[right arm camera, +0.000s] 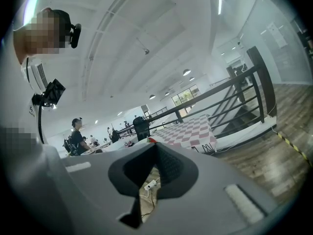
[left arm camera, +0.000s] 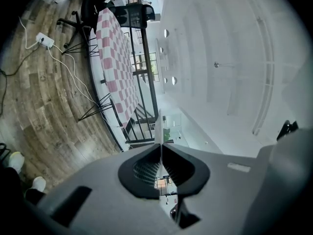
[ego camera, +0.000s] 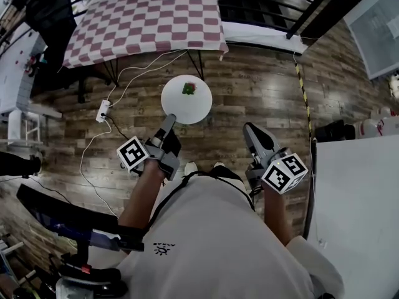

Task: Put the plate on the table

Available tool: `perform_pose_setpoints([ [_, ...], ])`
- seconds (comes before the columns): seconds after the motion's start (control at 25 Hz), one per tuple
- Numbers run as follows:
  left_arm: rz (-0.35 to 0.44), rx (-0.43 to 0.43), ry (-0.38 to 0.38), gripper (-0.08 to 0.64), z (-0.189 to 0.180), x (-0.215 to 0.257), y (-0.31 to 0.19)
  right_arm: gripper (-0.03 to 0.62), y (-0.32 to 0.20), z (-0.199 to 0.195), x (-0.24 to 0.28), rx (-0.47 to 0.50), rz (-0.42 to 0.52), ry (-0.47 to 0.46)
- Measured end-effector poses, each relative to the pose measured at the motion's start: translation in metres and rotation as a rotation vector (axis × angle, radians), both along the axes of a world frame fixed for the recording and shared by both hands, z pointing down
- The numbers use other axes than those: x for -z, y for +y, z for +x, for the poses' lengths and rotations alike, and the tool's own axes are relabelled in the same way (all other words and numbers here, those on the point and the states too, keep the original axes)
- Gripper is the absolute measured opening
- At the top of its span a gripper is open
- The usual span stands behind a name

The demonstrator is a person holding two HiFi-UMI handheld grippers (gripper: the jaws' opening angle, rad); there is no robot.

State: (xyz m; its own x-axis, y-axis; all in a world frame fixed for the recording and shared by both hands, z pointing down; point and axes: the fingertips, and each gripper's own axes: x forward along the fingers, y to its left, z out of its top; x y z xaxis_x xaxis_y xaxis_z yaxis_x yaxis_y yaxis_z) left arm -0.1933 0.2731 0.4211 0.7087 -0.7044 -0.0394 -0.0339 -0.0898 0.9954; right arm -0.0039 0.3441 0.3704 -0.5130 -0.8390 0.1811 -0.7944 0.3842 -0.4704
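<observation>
A round white plate with a small green and red item on it hangs above the wooden floor. My left gripper is shut on its near rim. In the left gripper view the plate shows edge-on as a thin line running out from between the closed jaws of the left gripper. The table with a red and white checked cloth stands ahead, beyond the plate. My right gripper hangs to the right of the plate, shut and holding nothing. In its own view the right gripper points toward the checked table.
A white power strip with trailing cables lies on the floor left of the plate. A black railing runs behind the table. Yellow-black tape marks the floor at right, beside a white surface. A dark chair stands left of the table.
</observation>
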Motion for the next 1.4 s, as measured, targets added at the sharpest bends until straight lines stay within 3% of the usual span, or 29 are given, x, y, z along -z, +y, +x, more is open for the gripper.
perform_pose_setpoints([
  [0.48, 0.006, 0.033, 0.012, 0.020, -0.048, -0.005, 0.004, 0.009, 0.002, -0.044, 0.003, 0.025, 0.001, 0.028],
  [1.4, -0.015, 0.090, 0.015, 0.020, -0.058, -0.015, -0.011, 0.009, -0.023, -0.052, -0.011, 0.083, -0.032, 0.028],
])
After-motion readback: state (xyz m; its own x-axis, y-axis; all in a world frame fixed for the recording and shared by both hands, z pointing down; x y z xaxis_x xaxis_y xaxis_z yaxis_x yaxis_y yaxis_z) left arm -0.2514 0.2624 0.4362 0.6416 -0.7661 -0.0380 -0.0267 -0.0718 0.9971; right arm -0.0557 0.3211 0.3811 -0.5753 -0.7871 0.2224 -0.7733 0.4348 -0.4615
